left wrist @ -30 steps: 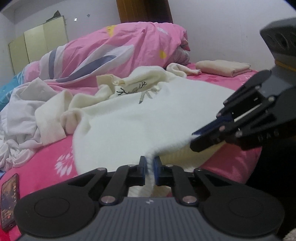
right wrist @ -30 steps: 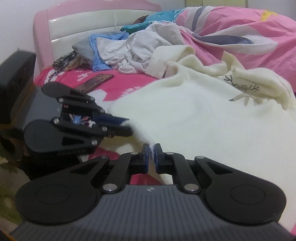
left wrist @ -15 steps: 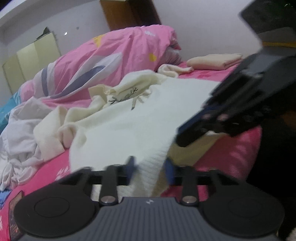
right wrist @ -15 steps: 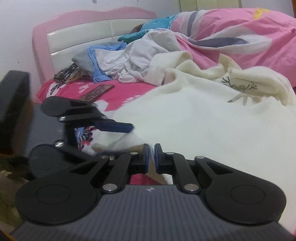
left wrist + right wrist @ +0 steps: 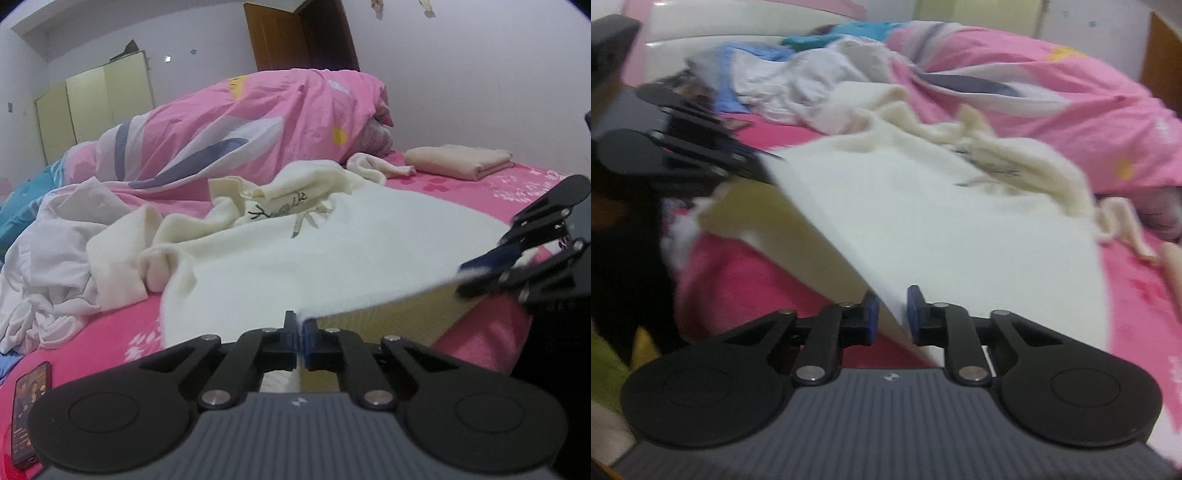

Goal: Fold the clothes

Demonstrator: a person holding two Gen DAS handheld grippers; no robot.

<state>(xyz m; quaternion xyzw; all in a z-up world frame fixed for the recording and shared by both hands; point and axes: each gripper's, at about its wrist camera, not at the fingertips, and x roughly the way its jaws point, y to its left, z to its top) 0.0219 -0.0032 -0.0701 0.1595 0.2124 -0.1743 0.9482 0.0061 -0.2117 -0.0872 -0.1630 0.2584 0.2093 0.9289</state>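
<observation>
Evidently the cream sweater lies spread over the pink bed, back up, its hem pulled toward the bed's near edge so the body lies flat for folding. The left gripper has just closed again, its jaws together on the hem's left corner, lifting that edge off the sheet. The right gripper sits at the other corner; its jaws have just been opening and now stand apart, the cloth between them but unpinched, probably to re-grip it better. Unfolded clothes wait heaped by the quilt, and a folded garment sits apart, well clear.
</observation>
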